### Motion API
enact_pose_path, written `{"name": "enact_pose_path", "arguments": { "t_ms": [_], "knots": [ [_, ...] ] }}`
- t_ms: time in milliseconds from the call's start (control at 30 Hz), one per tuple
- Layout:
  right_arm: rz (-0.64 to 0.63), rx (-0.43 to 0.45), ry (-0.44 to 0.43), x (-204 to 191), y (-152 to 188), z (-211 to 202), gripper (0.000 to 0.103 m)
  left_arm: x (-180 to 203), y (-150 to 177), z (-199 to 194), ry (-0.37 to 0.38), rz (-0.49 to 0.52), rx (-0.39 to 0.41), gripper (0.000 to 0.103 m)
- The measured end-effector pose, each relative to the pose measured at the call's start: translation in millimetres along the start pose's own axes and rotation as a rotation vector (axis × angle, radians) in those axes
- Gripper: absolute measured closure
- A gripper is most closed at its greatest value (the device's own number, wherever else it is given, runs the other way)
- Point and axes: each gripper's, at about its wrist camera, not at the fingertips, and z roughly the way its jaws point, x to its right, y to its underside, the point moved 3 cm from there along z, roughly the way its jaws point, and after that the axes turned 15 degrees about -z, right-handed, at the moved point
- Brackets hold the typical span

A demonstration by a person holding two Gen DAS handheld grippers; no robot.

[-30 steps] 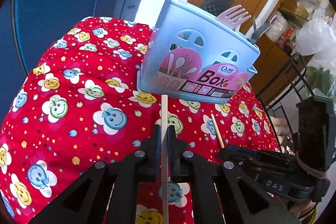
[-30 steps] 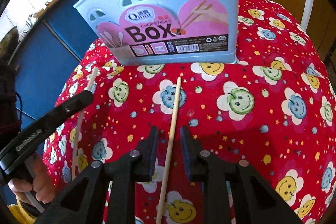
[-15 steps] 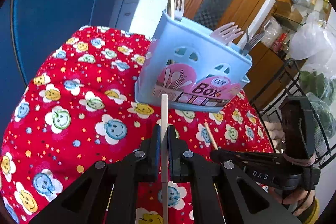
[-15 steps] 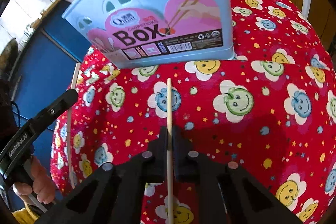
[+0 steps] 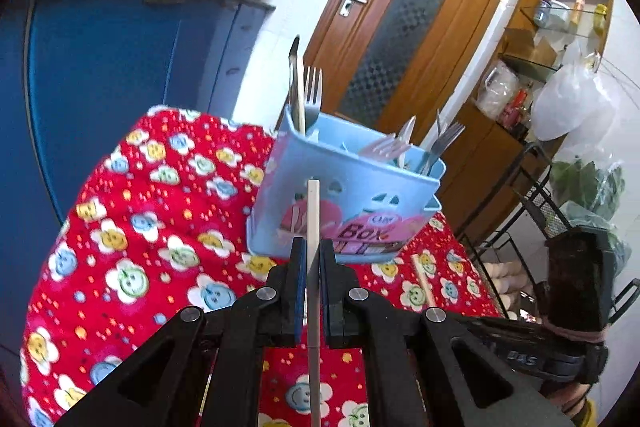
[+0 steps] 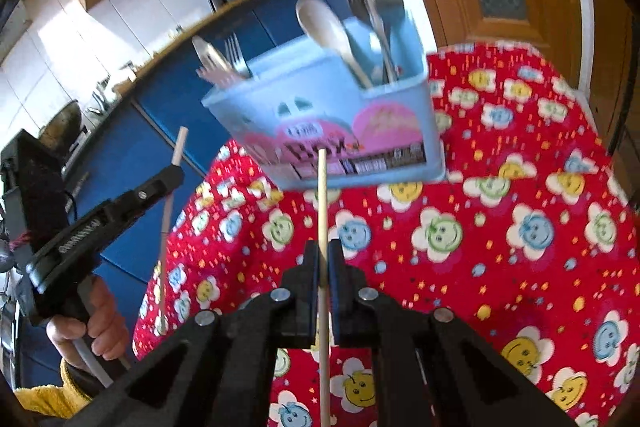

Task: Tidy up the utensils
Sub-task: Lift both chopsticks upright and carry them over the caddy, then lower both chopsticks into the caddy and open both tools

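Observation:
A light blue utensil holder (image 5: 352, 195) labelled "Box" stands on the red smiley tablecloth (image 5: 152, 227), holding forks and spoons. It also shows in the right wrist view (image 6: 340, 131). My left gripper (image 5: 313, 259) is shut on a pale chopstick (image 5: 313, 219), lifted and pointing at the holder. My right gripper (image 6: 323, 259) is shut on a wooden chopstick (image 6: 322, 195), also lifted toward the holder. The left gripper (image 6: 160, 183) with its chopstick shows at the left of the right wrist view.
A blue cabinet (image 5: 100, 67) with dark appliances stands behind the table. A wooden door (image 5: 404, 27) is at the back. A black wire rack (image 5: 532, 211) and shelves with bags stand at the right. The right gripper's body (image 5: 568, 307) is at lower right.
Both grippers have risen off the cloth with their chopsticks. The right gripper closed on its chopstick from open a second ago. The holder now looks lower and farther.

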Motion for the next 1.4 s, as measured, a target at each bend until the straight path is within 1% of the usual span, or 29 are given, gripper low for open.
{"name": "enact_pose_path", "arguments": {
  "t_ms": [267, 400, 700, 933, 1200, 1400],
  "knots": [
    [-0.025, 0.109, 0.039, -1, -22, -24, 0.097, 10, -17, -4, -0.027, 0.039, 0.047, 0.097],
    [-0.037, 0.148, 0.05, 0, -30, -32, 0.097, 18, -27, -7, -0.035, 0.067, 0.073, 0.097],
    [-0.046, 0.215, 0.072, 4, -49, -43, 0.097, 32, -48, -9, -0.027, 0.098, 0.12, 0.097],
    [-0.066, 0.257, 0.107, 8, -66, -49, 0.097, 46, -66, -7, -0.025, 0.133, 0.157, 0.097],
    [-0.087, 0.322, 0.125, 12, -91, -52, 0.097, 65, -89, -6, 0.0, 0.163, 0.209, 0.097],
    [-0.112, 0.397, 0.143, 12, -110, -51, 0.097, 84, -112, -8, 0.044, 0.19, 0.28, 0.097]
  ]
}}
